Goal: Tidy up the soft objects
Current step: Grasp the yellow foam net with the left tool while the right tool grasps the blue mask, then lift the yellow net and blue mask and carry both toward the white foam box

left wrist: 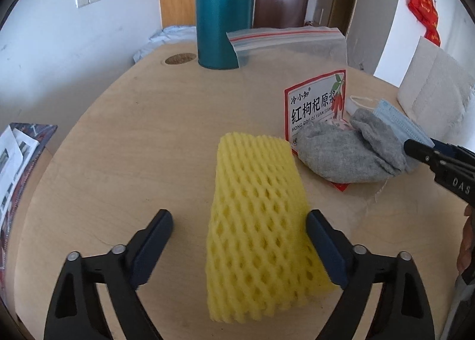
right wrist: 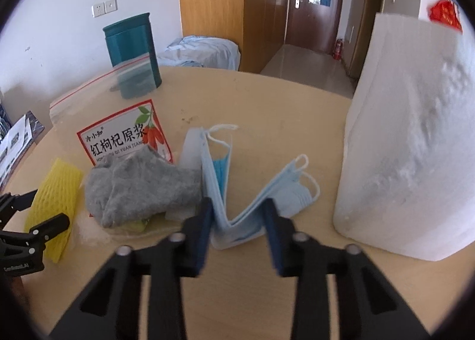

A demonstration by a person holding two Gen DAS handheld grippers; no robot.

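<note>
Tabletop (left wrist: 118, 138), pale wood, rounded edge — contents as seen:

1. Yellow foam fruit net (left wrist: 255, 221), lying flat between the fingers of the left claw (left wrist: 239, 246); claw released, right pad at the net's edge, left pad well clear of it
2. Stack of blue face masks (right wrist: 237, 212), bent into a V with ear loops upward; right claw (right wrist: 239, 222) clenched on it, both pads against the fold
3. Grey sock (left wrist: 347, 153), crumpled, between net and masks, resting on a red-bordered pouch (left wrist: 316, 102) printed "红枸杞原浆" with pinyin "HONG GOU QI YUAN JIANG" and a small brand line — red berries pictured
4. Clear zip bag (left wrist: 285, 43), red seal strip, behind the pouch
5. Teal cylindrical canister (left wrist: 222, 22), upright at the far edge
6. White foam sheet roll (right wrist: 415, 144), upright, right of the masks
</note>
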